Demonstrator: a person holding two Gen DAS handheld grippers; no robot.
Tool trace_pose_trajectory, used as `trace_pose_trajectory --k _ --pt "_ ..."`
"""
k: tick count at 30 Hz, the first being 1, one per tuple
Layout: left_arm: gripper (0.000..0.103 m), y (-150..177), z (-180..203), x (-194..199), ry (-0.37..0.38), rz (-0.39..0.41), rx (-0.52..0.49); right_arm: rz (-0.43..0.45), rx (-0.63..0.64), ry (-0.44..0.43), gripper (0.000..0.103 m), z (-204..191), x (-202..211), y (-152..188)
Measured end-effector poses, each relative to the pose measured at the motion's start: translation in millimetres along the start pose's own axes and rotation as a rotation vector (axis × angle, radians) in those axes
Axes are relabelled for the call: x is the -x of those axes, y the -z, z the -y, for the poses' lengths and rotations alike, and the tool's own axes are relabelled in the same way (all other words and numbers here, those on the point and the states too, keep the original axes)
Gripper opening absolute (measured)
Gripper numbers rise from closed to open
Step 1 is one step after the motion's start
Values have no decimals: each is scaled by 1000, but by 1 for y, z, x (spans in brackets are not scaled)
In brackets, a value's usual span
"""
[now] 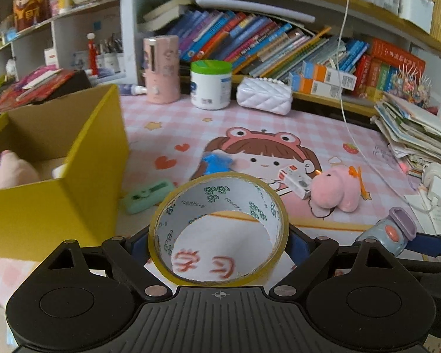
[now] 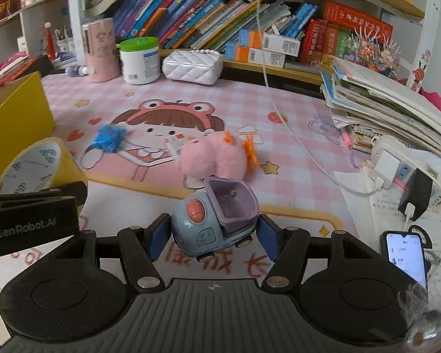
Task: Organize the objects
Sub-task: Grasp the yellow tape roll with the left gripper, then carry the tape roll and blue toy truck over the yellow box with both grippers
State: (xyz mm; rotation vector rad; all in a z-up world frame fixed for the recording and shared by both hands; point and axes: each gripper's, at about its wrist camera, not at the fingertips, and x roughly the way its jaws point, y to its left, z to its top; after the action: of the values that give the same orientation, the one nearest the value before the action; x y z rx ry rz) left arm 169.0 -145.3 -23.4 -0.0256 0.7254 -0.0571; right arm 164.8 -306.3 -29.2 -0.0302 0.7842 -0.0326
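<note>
My left gripper (image 1: 219, 236) is shut on a roll of yellow tape (image 1: 191, 203), held above the pink desk mat (image 1: 323, 135) beside the yellow box (image 1: 82, 176). The roll also shows in the right wrist view (image 2: 41, 161). My right gripper (image 2: 211, 232) is shut on a blue and purple toy truck (image 2: 211, 217), which also shows in the left wrist view (image 1: 394, 231). A pink plush (image 1: 11, 170) lies inside the box. On the mat lie another pink plush (image 2: 214, 158), a small card box (image 1: 295, 181), a blue crumpled thing (image 2: 108, 138) and a green stapler-like thing (image 1: 147, 195).
Bookshelves (image 2: 220, 8) line the back. A white jar (image 2: 139, 60), pink cup (image 2: 100, 50) and white quilted purse (image 2: 194, 64) stand at the mat's far edge. A paper stack (image 2: 382, 106), power strip (image 2: 397, 158), white cable (image 2: 279, 111) and phone (image 2: 405, 253) are at right.
</note>
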Motion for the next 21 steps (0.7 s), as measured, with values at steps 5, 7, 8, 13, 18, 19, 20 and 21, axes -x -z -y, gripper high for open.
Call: trace_pose_trajectory --k 5,7,8,13,18,19,20,21 --pt "90 13 -25 26 -25 23 16 18 14 -4 61 -25 22 9" --pt "90 19 -37 36 -39 28 22 20 19 -7 61 -35 29 13" --pt "90 22 -43 41 -47 30 24 19 20 -8 61 -41 33 16" --pt "90 38 -76 66 -114 31 40 15 43 -26 61 -76 52 27" --pt "90 56 -110 90 -201 19 53 13 95 -58 61 -118 70 39" --pt "90 59 -117 95 -216 16 56 10 103 -64 61 -126 73 42" --pt "90 63 -123 100 -226 15 58 8 108 -70 61 -133 75 44" --pt "90 67 -130 104 -236 14 60 5 113 -76 61 -140 78 47"
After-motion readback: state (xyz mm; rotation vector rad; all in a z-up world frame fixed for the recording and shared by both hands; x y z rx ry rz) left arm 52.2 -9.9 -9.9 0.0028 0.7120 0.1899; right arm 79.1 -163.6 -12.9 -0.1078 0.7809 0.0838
